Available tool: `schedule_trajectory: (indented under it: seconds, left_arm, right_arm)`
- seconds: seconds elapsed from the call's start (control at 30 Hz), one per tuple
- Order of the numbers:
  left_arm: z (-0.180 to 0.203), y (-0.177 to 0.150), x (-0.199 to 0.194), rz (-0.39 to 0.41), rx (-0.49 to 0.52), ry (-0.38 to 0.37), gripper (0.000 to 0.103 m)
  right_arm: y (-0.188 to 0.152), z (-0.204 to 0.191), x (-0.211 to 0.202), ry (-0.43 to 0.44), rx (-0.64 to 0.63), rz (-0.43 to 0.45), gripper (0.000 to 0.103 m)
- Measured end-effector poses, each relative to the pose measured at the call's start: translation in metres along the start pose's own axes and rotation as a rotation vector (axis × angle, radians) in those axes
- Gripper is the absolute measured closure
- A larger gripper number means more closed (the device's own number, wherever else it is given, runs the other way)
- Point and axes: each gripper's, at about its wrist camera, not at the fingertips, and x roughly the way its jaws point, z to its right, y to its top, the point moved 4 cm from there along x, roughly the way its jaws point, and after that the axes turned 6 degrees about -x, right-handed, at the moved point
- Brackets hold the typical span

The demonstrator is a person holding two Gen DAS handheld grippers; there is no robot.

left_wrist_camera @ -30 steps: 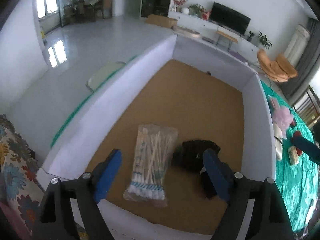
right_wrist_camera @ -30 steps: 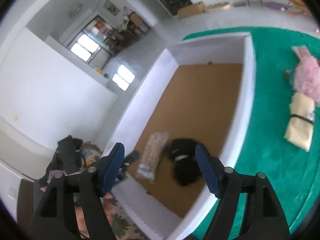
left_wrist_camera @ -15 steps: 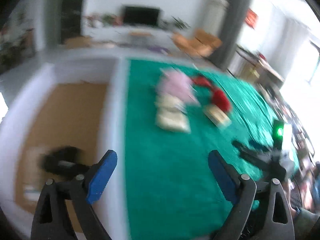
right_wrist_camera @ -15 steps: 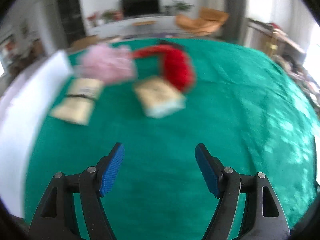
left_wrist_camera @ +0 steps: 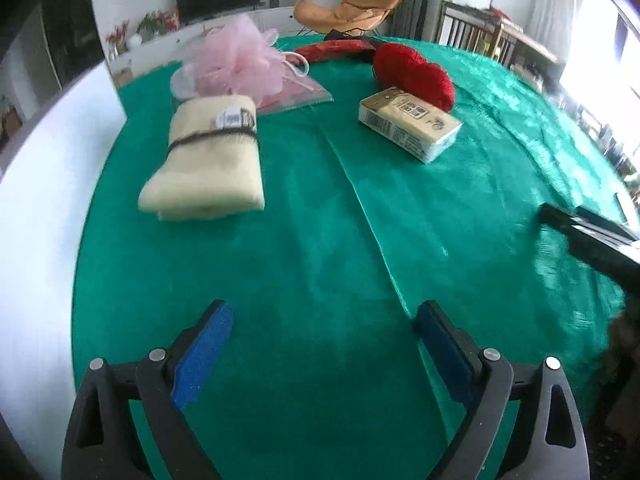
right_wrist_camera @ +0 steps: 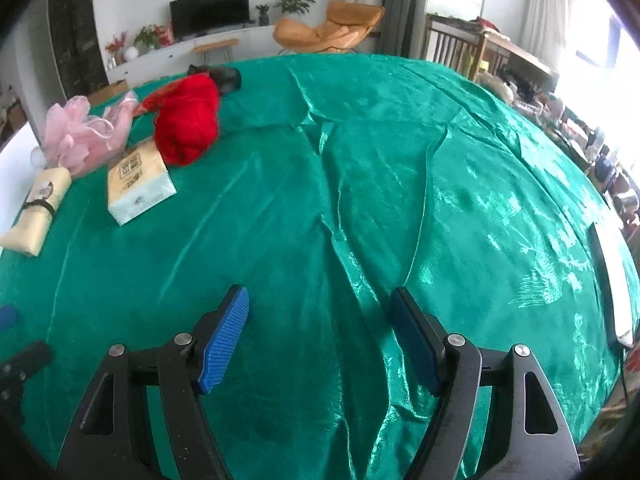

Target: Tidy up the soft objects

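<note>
On the green cloth lie a folded cream towel (left_wrist_camera: 208,160) tied with a dark band, a pink mesh puff (left_wrist_camera: 236,60) on a clear bag, a tissue pack (left_wrist_camera: 408,124) and red yarn (left_wrist_camera: 412,72). My left gripper (left_wrist_camera: 320,344) is open and empty, hovering over the cloth well short of them. My right gripper (right_wrist_camera: 320,332) is open and empty over bare cloth; the towel (right_wrist_camera: 34,208), tissue pack (right_wrist_camera: 138,184), red yarn (right_wrist_camera: 186,124) and puff (right_wrist_camera: 76,132) lie far to its left.
The white wall of the box (left_wrist_camera: 40,184) runs along the left. A red strap and a dark item (left_wrist_camera: 344,44) lie behind the yarn. The other gripper's black body (left_wrist_camera: 592,240) shows at the right. The cloth (right_wrist_camera: 400,184) is wrinkled.
Both grippers have swung away from the box, which holds the cotton swabs and a black item, to face the green cloth and its soft objects. Both stayed open.
</note>
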Motion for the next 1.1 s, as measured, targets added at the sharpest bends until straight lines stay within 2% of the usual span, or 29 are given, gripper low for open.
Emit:
schedule_trajectory:
  seconds: [0.1, 0.4, 1.1]
  left_arm:
    - [-0.002, 0.015, 0.010, 0.000, -0.014, -0.001, 0.000]
    - [0.001, 0.065, 0.040, 0.051, -0.054, 0.022, 0.000]
    - [0.000, 0.068, 0.043, 0.069, -0.060, 0.021, 0.000]
  right_arm:
    - [-0.003, 0.001, 0.001, 0.015, 0.018, -0.008, 0.023]
    - [-0.006, -0.005, -0.001, 0.017, 0.020, -0.009, 0.020]
    - [-0.007, -0.005, -0.001, 0.018, 0.020, -0.010, 0.019]
